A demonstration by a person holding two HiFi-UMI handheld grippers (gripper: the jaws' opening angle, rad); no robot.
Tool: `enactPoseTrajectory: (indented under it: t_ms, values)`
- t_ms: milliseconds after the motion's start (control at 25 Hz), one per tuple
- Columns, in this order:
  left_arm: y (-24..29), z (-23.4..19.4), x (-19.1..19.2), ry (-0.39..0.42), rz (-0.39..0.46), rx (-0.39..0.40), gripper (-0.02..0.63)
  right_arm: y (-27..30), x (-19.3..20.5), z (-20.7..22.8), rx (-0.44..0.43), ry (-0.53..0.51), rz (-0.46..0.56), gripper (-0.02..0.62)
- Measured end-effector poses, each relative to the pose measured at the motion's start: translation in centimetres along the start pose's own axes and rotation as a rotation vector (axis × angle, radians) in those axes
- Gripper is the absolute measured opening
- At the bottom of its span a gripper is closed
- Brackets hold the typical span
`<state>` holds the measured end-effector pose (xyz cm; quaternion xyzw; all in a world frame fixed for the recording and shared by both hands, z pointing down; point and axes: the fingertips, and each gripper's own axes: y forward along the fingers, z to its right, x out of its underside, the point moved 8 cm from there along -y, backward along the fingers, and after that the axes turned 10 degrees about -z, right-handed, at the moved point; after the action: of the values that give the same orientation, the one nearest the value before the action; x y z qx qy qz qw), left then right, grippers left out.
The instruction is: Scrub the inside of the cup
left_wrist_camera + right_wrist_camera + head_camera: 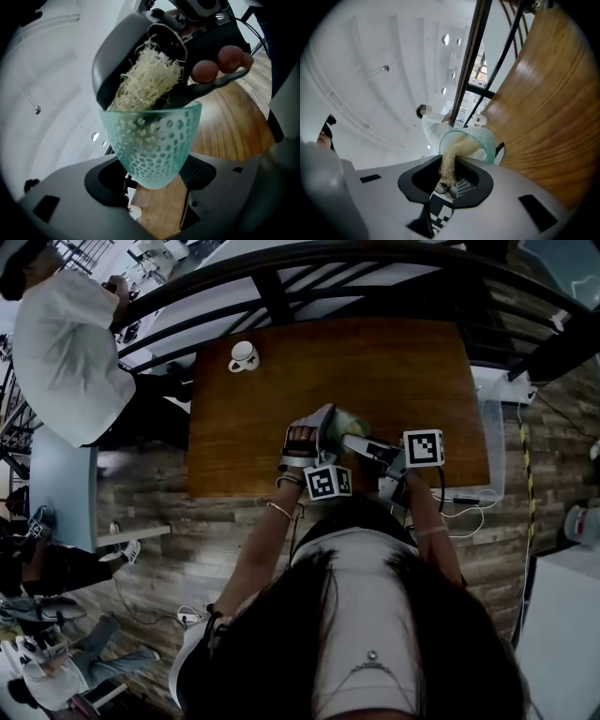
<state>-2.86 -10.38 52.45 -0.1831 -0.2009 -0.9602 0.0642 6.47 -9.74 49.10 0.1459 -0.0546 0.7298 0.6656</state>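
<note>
A pale green glass cup [154, 140] with a dotted pattern is tilted between the jaws of my left gripper [154, 176], which is shut on its lower part. My right gripper [450, 180] is shut on a straw-coloured loofah scrubber [451, 159], whose far end reaches into the cup's [474, 139] mouth. In the left gripper view the scrubber [147, 77] hangs from the right gripper [150, 51] down over the rim. In the head view both grippers meet over the table's near edge: left gripper [326, 427], cup [349, 420], right gripper [361, 442].
A white mug [244, 356] stands at the far left corner of the brown wooden table [394, 371]. A person in a white top [66, 343] stands beyond the table's left side. Dark railings run behind the table. Cables lie on the floor at the right.
</note>
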Motion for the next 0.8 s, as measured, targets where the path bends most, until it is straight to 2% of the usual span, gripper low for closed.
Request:
enactPoseTrajectory:
  t_ms: [240, 360, 640, 800]
  values:
    - [0.0, -0.6, 0.3, -0.028, 0.006, -0.023, 0.333, 0.1, -0.8, 0.1, -0.18, 0.115, 0.093, 0.084]
    - [0.0, -0.7, 0.6, -0.03, 0.002, -0.027, 0.333, 0.2, -0.9, 0.2, -0.22, 0.15, 0.112, 0.084]
    - [0.1, -0.5, 1.6, -0.019, -0.019, 0.048, 0.333, 1.2, -1.4, -0.1, -0.055, 0.045, 0.011, 0.084]
    - [0.8, 0.1, 2.1, 0.032, 0.001, 0.07, 0.333, 1.6, -1.5, -0.2, 0.003, -0.001, -0.047, 0.084]
